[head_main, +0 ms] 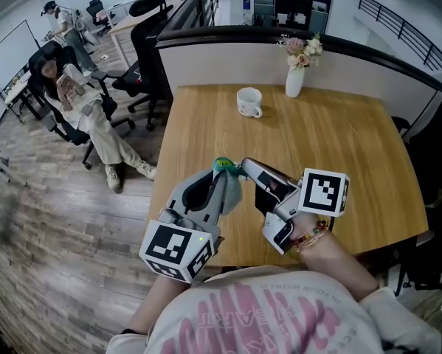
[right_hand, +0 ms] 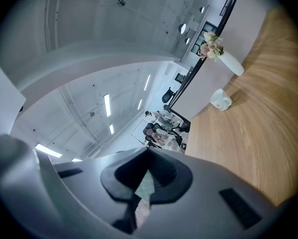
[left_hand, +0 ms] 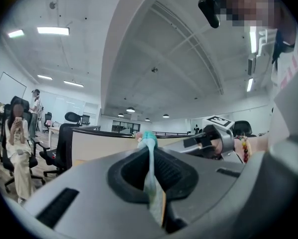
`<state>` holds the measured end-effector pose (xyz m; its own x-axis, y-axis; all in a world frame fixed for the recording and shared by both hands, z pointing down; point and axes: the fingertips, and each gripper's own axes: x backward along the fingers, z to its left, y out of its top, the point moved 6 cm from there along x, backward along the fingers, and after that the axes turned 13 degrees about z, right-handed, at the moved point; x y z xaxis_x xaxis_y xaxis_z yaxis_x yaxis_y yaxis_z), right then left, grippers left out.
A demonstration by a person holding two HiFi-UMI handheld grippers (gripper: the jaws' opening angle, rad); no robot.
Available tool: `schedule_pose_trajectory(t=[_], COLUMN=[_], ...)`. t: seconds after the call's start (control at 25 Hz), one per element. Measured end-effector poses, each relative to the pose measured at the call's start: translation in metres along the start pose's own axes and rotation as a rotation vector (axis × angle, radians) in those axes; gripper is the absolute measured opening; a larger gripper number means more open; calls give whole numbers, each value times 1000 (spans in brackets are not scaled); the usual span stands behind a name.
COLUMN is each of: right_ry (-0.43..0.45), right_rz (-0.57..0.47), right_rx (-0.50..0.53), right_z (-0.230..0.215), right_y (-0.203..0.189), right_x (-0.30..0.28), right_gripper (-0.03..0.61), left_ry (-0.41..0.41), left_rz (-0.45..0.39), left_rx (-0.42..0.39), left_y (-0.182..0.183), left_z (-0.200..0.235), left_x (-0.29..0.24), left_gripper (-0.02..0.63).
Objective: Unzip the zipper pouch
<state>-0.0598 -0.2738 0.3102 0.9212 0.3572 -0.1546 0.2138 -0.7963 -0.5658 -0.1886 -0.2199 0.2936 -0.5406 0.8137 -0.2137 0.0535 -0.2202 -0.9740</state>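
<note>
While both tools pinch the zipper pouch (head_main: 231, 187) in the air over the near edge of the desk (head_main: 339, 139), treat the left tool (head_main: 222, 171) as the anchor and the right tool (head_main: 246, 167) as the puller. Hold the left one firm on the teal end, and draw the right one straight along the line of the teeth, without twisting, so the slider runs and the cloth does not bunch. Both sets of jaws are closed down narrow on thin material. Your left gripper view shows this best: teal fabric is squeezed between the jaws and pokes out past the tips, a pinch the head view hides under the tool bodies. Your right gripper view shows only a pale green sliver in the jaws, and I cannot tell whether it is the pull tab or plain fabric, so check before you pull. The head view alone shows the pouch hanging between both tips, with the mug (head_main: 249, 101) and vase (head_main: 295, 81) well apart at the far side.
</note>
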Motion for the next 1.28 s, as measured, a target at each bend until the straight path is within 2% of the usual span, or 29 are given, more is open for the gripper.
schedule_pose_trajectory(t=[0.24,0.6,1.28], right_ry=[-42,-42,-120], right_rz=[4,13,49], right_rx=[-2,-4,1], right_z=[-7,-11,-22], right_y=[-5,-10,-23], right_x=[6,7,5], right_gripper=[1,2,2], left_ry=[-12,-13,-13], left_rz=[-6,-28,-41], left_rx=[3,9,50], left_y=[-1,4,3], left_z=[-4,-5,-1], left_x=[1,5,12], left_gripper=[11,11,11])
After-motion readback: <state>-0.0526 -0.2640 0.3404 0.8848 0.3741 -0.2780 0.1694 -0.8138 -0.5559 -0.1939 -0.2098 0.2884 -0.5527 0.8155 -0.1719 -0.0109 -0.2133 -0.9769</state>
